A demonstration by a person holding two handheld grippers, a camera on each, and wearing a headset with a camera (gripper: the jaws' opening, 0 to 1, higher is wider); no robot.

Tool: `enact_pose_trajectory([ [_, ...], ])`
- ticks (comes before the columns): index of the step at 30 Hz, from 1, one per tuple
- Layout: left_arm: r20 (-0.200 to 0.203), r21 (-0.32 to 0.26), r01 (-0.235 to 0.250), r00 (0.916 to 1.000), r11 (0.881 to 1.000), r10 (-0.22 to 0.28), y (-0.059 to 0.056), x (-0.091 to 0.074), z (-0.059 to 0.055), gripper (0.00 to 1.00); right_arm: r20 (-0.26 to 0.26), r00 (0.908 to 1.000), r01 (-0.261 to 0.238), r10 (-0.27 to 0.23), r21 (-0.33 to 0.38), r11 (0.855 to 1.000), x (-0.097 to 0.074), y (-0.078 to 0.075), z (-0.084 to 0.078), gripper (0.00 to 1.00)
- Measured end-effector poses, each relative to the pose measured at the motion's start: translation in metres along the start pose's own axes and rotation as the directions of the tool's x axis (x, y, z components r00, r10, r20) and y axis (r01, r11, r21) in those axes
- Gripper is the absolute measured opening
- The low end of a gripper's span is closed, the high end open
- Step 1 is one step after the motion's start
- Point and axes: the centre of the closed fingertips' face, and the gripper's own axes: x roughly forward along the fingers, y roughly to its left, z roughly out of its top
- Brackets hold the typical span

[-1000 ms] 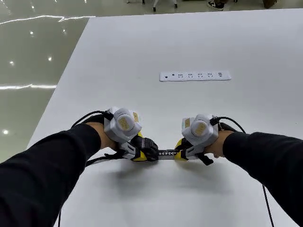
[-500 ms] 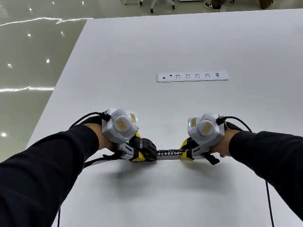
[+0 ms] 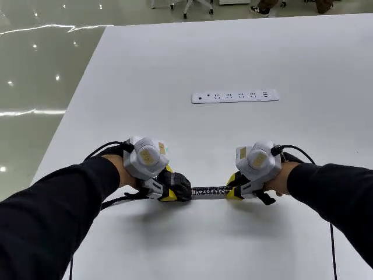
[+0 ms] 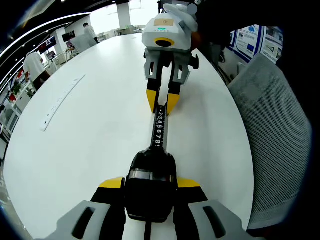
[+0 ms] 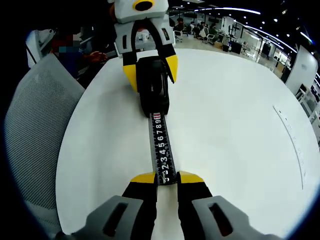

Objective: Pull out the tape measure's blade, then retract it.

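At the bottom, the left tool (image 4: 150, 183), grey with yellow-tipped jaws, is clamped on either side of the black plastic tape measure case (image 4: 151, 170), which sits on the white counter (image 4: 100, 150). From the case a narrow dark blade printed with white numerals (image 4: 158, 131) runs straight ahead along the counter to the right tool (image 4: 162, 106), whose yellow jaw tips pinch its far end. A long white power strip (image 4: 61, 101) lies well off to the left, and a grey mesh chair back (image 4: 275, 140) stands at the counter's right edge.
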Motion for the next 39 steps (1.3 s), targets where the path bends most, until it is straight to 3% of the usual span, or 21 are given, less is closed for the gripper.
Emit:
enact_pose_trajectory([
  [39, 0.007, -0.002, -0.007, 0.9999, 1.0, 0.007, -0.001, 0.0, 0.0, 0.33, -0.012, 0.9998, 0.015, -0.014, 0.019, 1.0, -0.019, -0.004, -0.026, 0.1],
])
